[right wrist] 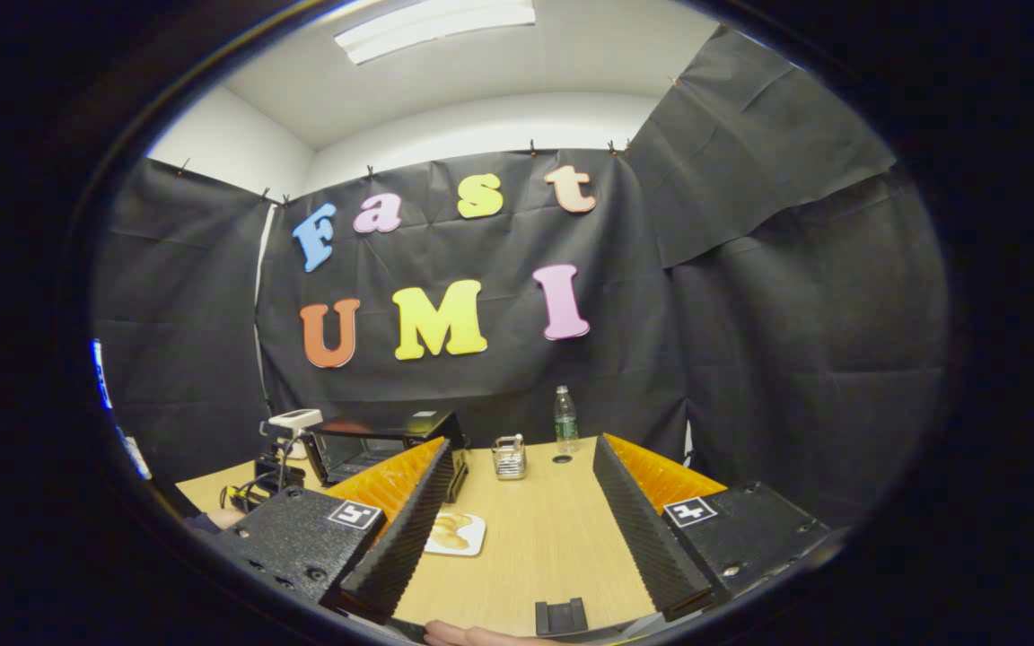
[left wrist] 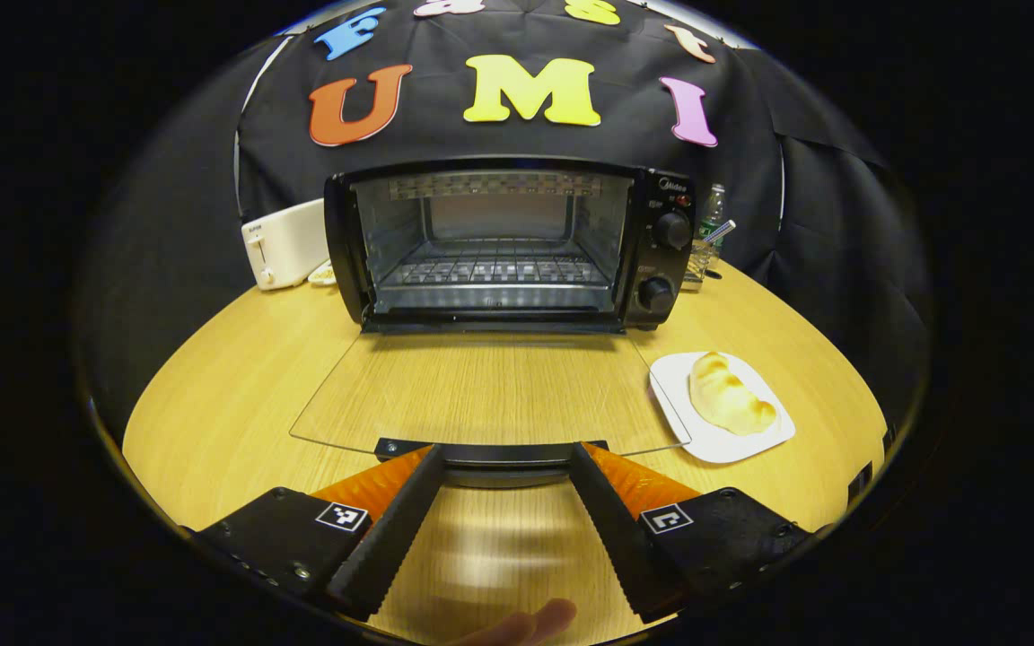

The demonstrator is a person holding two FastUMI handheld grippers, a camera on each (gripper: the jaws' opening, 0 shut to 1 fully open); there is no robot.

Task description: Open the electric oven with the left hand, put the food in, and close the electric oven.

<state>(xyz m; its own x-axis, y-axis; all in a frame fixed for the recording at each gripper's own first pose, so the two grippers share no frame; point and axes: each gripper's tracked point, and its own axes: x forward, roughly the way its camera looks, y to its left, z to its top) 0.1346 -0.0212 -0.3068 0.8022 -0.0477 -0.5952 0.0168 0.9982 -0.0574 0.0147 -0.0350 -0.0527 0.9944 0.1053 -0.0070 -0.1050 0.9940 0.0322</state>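
Note:
The black electric oven [left wrist: 661, 260] stands at the back of the wooden table, its cavity with the wire rack [left wrist: 495, 265] exposed. Its glass door [left wrist: 481, 386] lies folded flat towards me, and the door's handle [left wrist: 499, 467] sits just between the fingertips of my left gripper [left wrist: 506, 451], which is open and wide of it. A pale bread roll [left wrist: 731, 395] rests on a white plate [left wrist: 714, 444] right of the door. In the right gripper view, my right gripper [right wrist: 521, 444] hangs open over the table, with the oven [right wrist: 382, 444] and the plated bread [right wrist: 452, 532] to its left.
A white toaster [left wrist: 284, 244] stands left of the oven, with a water bottle [left wrist: 710, 211] and a small metal holder [right wrist: 508, 458] to its right. The left hand-held gripper [right wrist: 279, 449] appears far left in the right gripper view. A fingertip [left wrist: 526, 624] shows at the bottom edge.

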